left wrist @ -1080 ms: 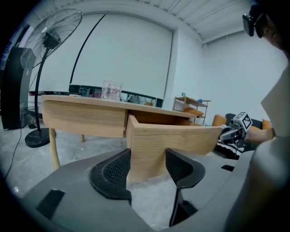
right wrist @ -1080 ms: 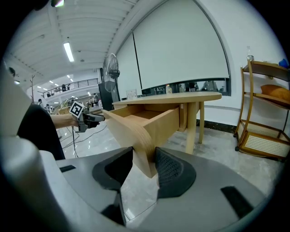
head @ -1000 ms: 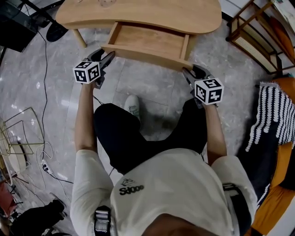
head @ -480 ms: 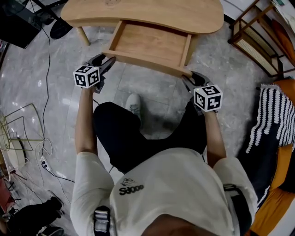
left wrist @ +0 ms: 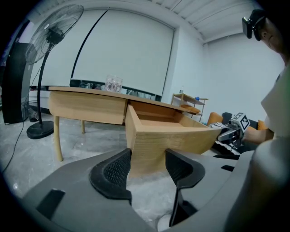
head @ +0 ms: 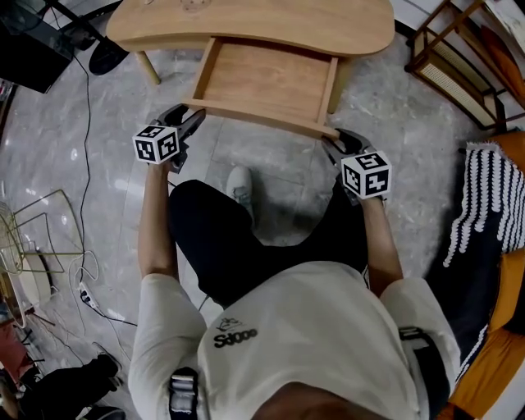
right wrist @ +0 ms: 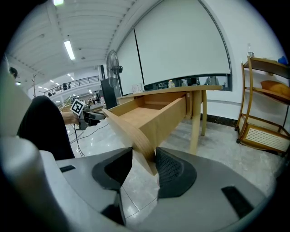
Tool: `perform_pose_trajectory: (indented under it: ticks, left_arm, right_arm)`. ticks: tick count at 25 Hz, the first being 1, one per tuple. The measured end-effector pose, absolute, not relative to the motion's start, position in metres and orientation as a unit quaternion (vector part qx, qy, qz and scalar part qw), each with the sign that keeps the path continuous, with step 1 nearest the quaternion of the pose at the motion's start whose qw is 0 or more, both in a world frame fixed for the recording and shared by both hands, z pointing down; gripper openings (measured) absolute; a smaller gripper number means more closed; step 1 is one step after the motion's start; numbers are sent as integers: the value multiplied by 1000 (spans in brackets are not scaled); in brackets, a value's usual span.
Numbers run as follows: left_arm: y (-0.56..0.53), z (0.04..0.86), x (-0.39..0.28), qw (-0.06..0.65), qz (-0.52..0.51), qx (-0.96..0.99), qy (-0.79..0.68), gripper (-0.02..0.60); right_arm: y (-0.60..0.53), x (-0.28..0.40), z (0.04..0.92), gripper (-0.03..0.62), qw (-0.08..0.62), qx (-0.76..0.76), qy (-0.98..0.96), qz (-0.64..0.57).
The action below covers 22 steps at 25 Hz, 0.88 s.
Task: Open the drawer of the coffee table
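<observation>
- Wood, pale and stiff: in the head view the drawer [head: 267, 78] stands well out from under the table [head: 271, 20], its front board toward the person. I judge it a rigid, fairly light box that slides straight if both ends are drawn evenly. A pull on 1 end alone could jam it.
- Same view: the left gripper [head: 194, 117] sits at the board's left end and the right gripper [head: 330, 141] at its right end. These are the 2 sensible holds, since no handle shows.
- Room to move: only a narrow strip of floor [head: 107, 164] lies between the board and the person's knees. A shelf [head: 459, 66] stands well apart on the right.
- Left gripper view: the left gripper [left wrist: 147, 165] is clamped on the drawer's front corner, and the wood fills the gap between the ribbed pads. A fan [left wrist: 56, 34] stands beyond the table's far end, clear of the drawer's path.
- Right gripper view: the right gripper [right wrist: 144, 158] has the board's thin end between its jaws. The right pad presses the wood, and the left pad seems to as well, though the angle hides that contact. I take it as a grip.
- The board's finish looks smooth, so the pads could slip under a sharp tug.
</observation>
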<state>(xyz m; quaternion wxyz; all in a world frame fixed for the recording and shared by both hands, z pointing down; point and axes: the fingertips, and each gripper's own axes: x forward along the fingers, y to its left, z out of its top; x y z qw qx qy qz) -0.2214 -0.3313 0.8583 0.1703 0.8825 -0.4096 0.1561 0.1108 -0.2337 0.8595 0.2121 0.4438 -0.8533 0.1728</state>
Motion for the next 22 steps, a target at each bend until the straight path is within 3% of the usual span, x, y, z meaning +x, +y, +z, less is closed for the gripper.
perform_pose_trajectory:
  ticks: [11,22]
  left_arm:
    - [-322,893,-217,181,200,875,-402,253]
    - [-323,898,-219,205,188,868,-411,255]
  right_arm:
    - [-227,113,895,161,265,430,-846,173]
    - [-228,113,897,164,252,413,-858,172]
